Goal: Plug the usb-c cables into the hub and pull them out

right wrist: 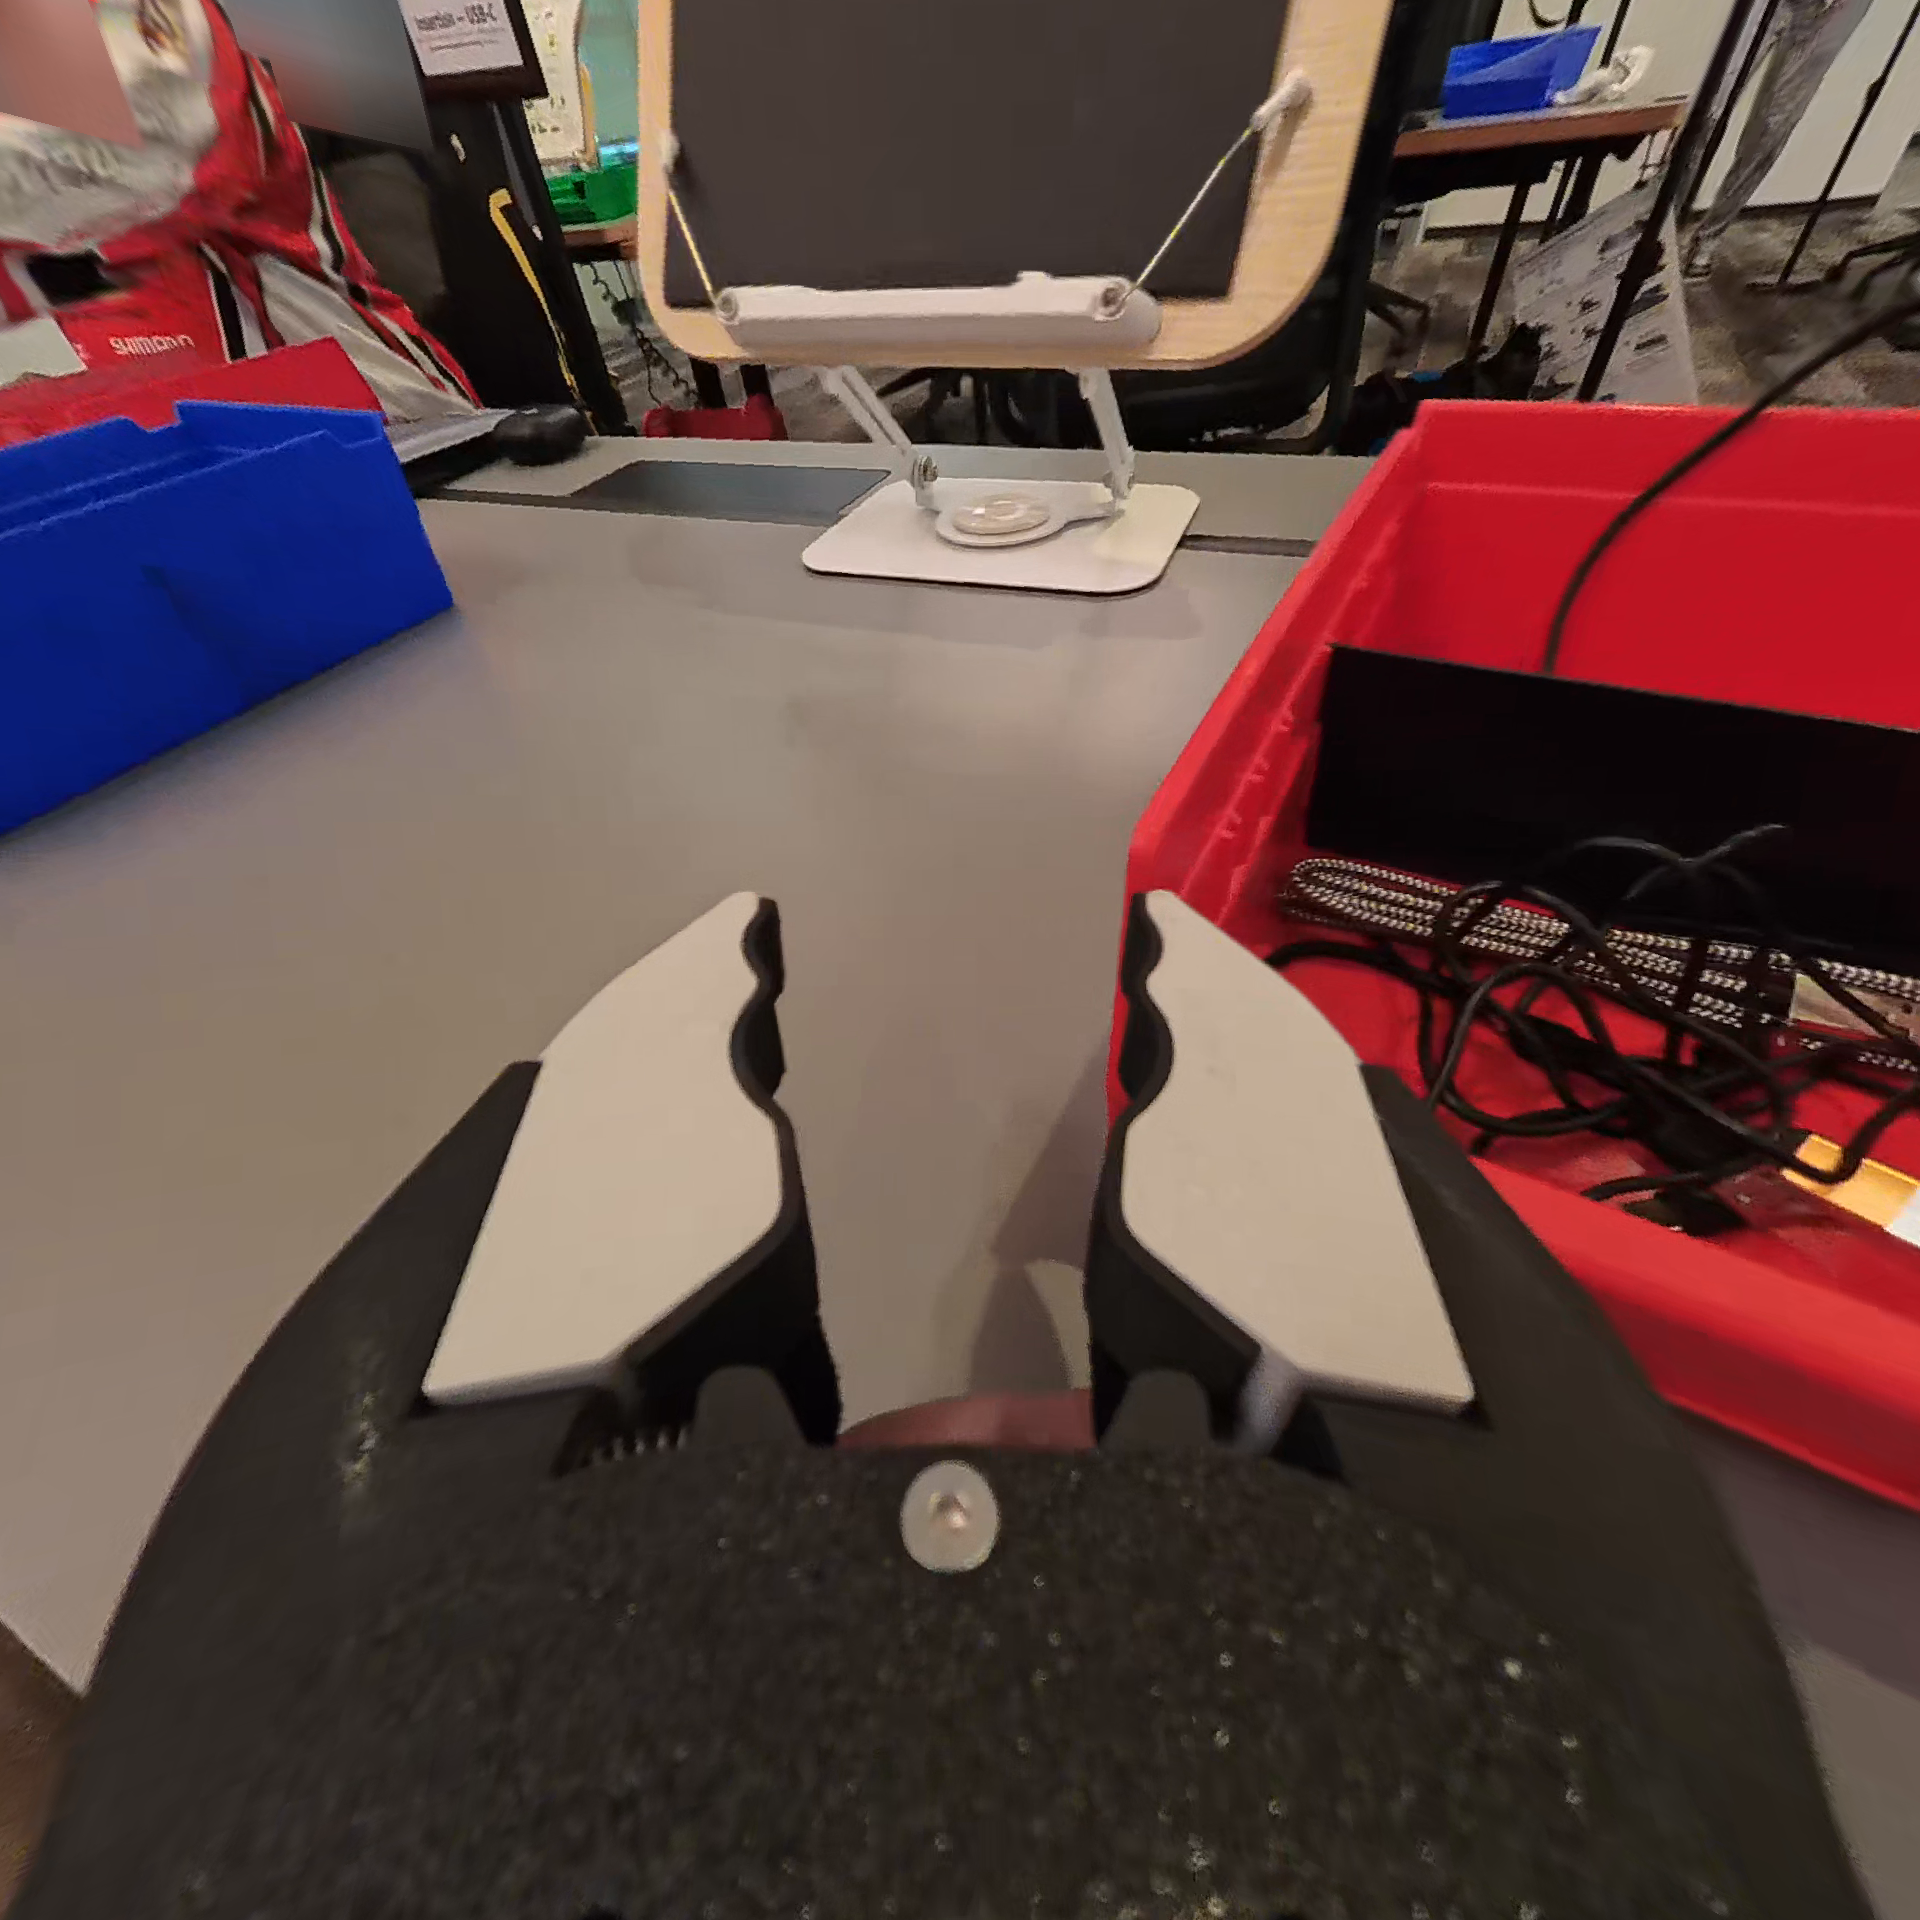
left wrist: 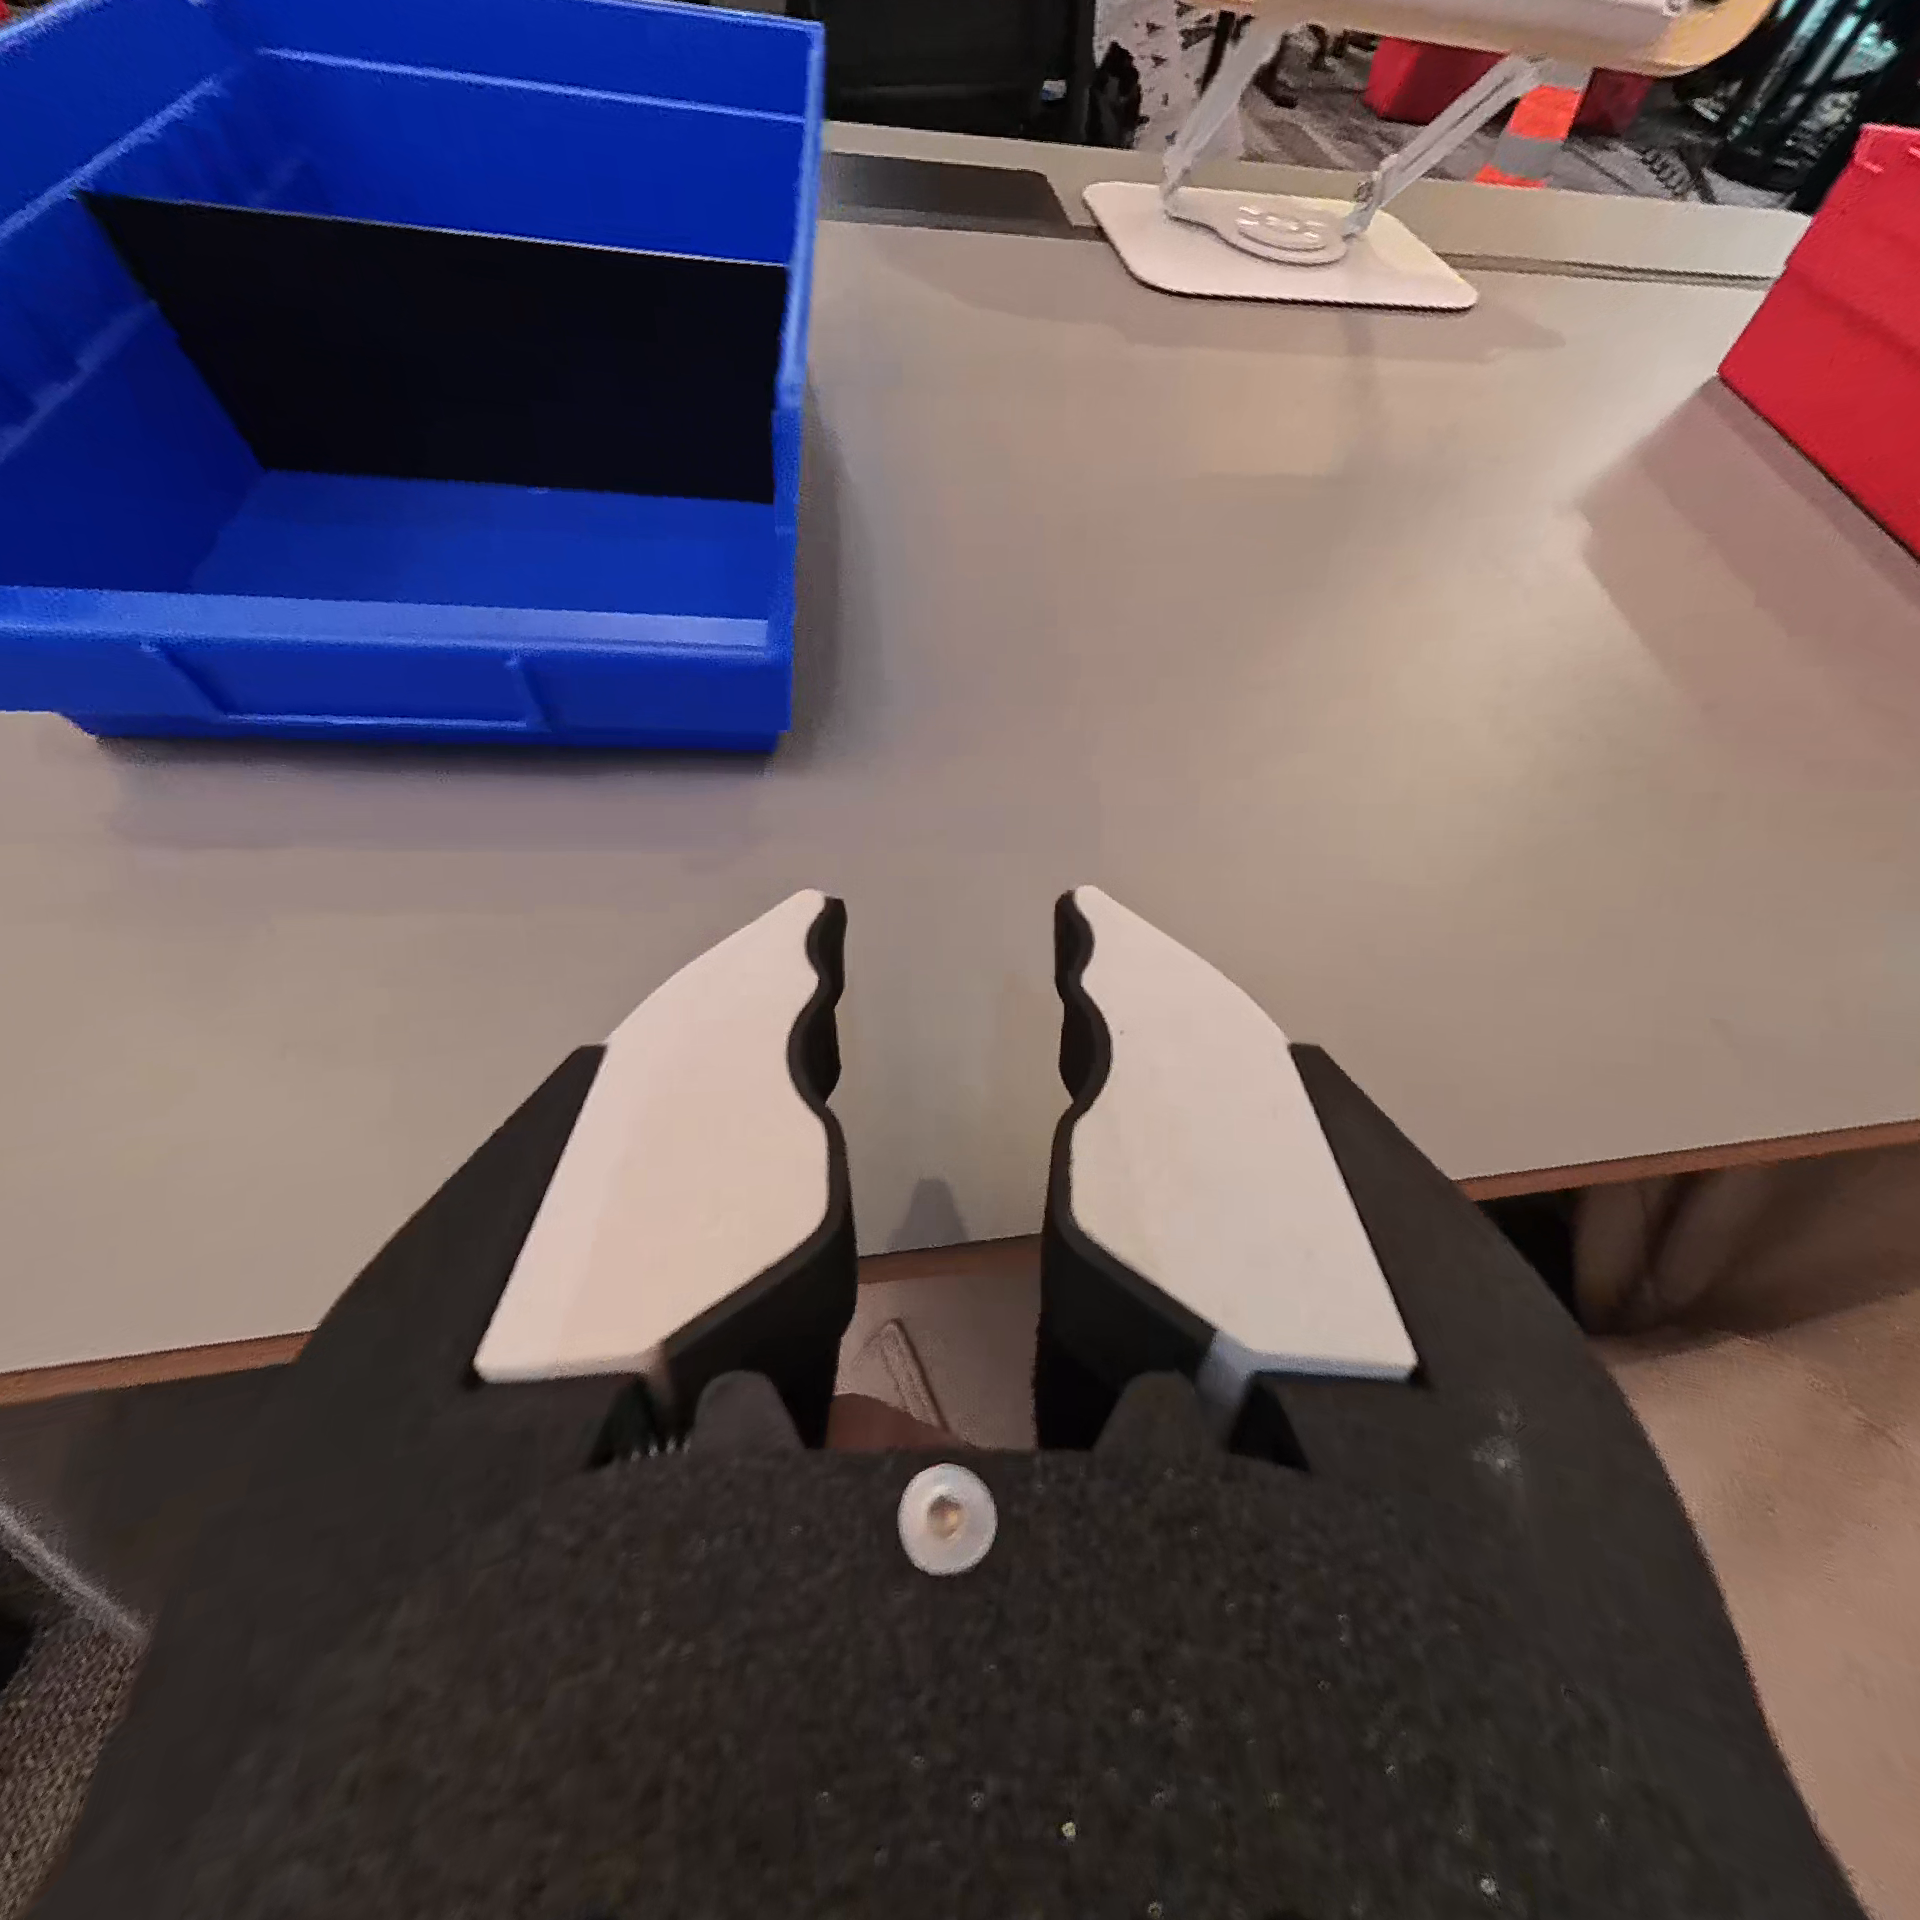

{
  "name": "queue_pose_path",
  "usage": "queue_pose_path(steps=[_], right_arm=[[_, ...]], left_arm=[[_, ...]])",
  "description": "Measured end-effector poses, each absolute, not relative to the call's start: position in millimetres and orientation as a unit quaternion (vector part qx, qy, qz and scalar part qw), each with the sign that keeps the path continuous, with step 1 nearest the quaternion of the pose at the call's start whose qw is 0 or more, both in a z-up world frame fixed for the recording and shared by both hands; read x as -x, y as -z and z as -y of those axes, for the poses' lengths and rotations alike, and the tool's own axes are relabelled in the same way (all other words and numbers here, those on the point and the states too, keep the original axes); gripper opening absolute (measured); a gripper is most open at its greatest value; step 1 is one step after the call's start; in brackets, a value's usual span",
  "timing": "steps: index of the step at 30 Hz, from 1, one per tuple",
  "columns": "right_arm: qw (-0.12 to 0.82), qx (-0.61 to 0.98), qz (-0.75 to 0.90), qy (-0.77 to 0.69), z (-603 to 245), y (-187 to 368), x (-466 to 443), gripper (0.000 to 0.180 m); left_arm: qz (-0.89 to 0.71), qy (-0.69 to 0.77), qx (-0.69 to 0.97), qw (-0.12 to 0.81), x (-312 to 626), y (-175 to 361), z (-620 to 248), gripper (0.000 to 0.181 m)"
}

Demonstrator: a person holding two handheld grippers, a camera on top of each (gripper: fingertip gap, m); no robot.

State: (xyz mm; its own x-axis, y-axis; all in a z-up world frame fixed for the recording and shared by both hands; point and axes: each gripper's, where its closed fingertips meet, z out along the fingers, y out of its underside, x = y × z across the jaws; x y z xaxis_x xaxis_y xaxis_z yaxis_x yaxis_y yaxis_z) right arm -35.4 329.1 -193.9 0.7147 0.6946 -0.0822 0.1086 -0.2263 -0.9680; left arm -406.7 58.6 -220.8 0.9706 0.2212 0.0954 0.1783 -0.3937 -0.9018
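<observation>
A red bin stands at the right of the grey table. It holds a tangle of black cables, a braided black-and-white cable and a plug end. I cannot make out a hub. My right gripper is open and empty, just left of the red bin's front corner. My left gripper is open and empty over the table's front edge, to the right of a blue bin. The red bin's corner shows in the left wrist view.
The blue bin has a black divider and shows nothing inside. A white tablet stand carrying a wood-framed panel stands at the back middle; its base also shows in the left wrist view. A person in red sits at back left. Some 45 centimeters of space lies between my two pairs of fingers.
</observation>
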Motion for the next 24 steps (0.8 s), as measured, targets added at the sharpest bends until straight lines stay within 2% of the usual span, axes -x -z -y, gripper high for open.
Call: queue_pose_path(steps=[2, 5, 8, 10, 12, 14, 15, 16, 17, 21, 24], right_arm=[[0.566, 0.747, 0.272, -0.217, -332.1, 196.7, 33.7, 0.056], [0.584, 0.751, 0.253, -0.173, -344.4, 194.5, 31.4, 0.057], [0.545, 0.783, 0.242, -0.176, -359.2, 205.6, 47.2, 0.072], [0.525, 0.797, 0.228, -0.195, -360.1, 204.9, 57.6, 0.073], [0.507, 0.790, 0.258, -0.227, -345.6, 203.7, 69.1, 0.081], [0.502, 0.766, 0.308, -0.258, -321.7, 202.8, 77.1, 0.069], [0.496, 0.750, 0.335, -0.283, -305.6, 201.4, 81.4, 0.064], [0.494, 0.735, 0.354, -0.300, -290.6, 198.8, 81.8, 0.051], [0.505, 0.724, 0.357, -0.305, -280.8, 193.8, 77.6, 0.045], [0.592, 0.714, 0.293, -0.232, -279.1, 167.5, 29.7, 0.055], [0.657, 0.729, 0.140, -0.131, -299.0, 149.5, -42.6, 0.050]], left_arm=[[0.106, -0.014, 0.836, 0.538, 397.3, 221.5, -63.7, 0.038], [0.079, 0.005, 0.840, 0.537, 375.5, 223.3, -75.5, 0.039], [0.041, 0.023, 0.840, 0.540, 347.9, 222.6, -89.6, 0.041], [0.008, 0.035, 0.844, 0.535, 326.1, 225.6, -98.6, 0.045], [0.031, 0.103, 0.848, 0.519, 296.8, 227.5, -104.7, 0.047], [0.029, 0.197, 0.841, 0.503, 252.9, 223.7, -106.7, 0.048], [0.020, 0.215, 0.837, 0.503, 234.9, 222.8, -109.4, 0.049], [0.004, 0.212, 0.838, 0.504, 219.8, 223.2, -114.1, 0.049], [-0.019, 0.196, 0.840, 0.506, 206.2, 223.6, -120.8, 0.050], [-0.113, 0.146, 0.823, 0.537, 152.2, 208.0, -163.2, 0.053], [-0.142, 0.105, 0.806, 0.565, 125.8, 192.8, -206.8, 0.049]])
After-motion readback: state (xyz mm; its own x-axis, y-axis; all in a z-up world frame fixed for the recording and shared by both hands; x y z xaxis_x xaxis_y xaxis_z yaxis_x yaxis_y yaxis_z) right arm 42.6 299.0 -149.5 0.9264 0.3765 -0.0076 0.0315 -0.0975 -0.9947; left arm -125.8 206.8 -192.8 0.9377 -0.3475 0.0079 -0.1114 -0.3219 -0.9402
